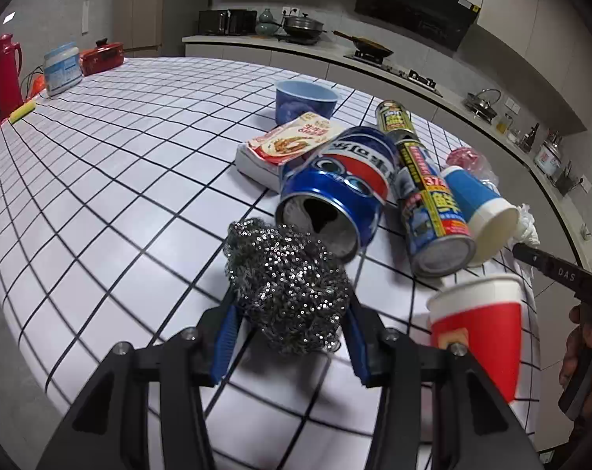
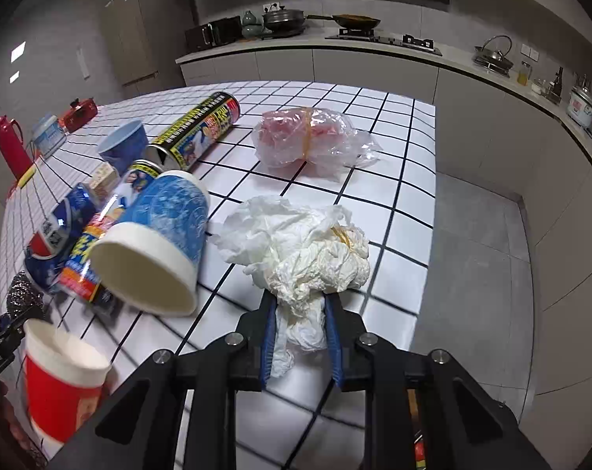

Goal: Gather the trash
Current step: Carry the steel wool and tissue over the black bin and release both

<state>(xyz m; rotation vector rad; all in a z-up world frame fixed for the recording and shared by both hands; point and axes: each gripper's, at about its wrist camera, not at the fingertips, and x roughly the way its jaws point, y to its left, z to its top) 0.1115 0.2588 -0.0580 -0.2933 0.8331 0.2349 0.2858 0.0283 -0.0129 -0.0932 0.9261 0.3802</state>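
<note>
- A kitchen, with a white worktop (image 1: 100,180) gridded in black lines and strewn with trash.
- My left gripper (image 1: 292,333) has its jaws pinching a steel wool scourer (image 1: 288,282) near the worktop's close edge: springy, light, snaggy, best held across its middle.
- My right gripper (image 2: 299,337) has its jaws pressed on a crumpled white tissue wad (image 2: 303,250): soft, nearly weightless, likely to tear or trail.
- A dented blue soda can (image 1: 335,188) lies just beyond the scourer.
</note>
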